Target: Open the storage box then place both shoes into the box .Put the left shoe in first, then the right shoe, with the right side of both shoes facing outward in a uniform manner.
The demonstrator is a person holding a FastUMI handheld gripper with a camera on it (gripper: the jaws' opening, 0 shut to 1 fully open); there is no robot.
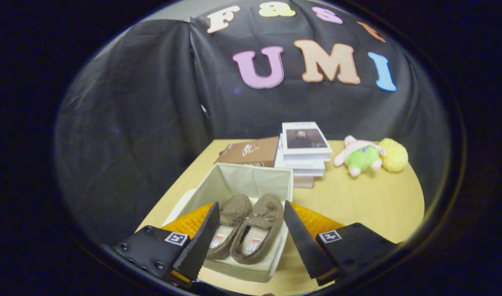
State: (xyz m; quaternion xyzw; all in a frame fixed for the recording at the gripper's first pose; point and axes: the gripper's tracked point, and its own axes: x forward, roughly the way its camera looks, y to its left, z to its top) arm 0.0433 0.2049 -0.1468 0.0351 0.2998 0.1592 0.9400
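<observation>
An open cream fabric storage box stands on the wooden table just ahead of my fingers. Two brown fuzzy shoes lie side by side inside it, toes pointing away: the left one and the right one. My gripper hovers above the near end of the box, open, with its fingers spread wider than the pair of shoes. Nothing is held between the fingers. The shoes' heels and pale insoles show between them.
Behind the box lies a brown flat lid or box, next to a stack of books. A pink-and-green plush toy and a yellow plush rest further right on the table.
</observation>
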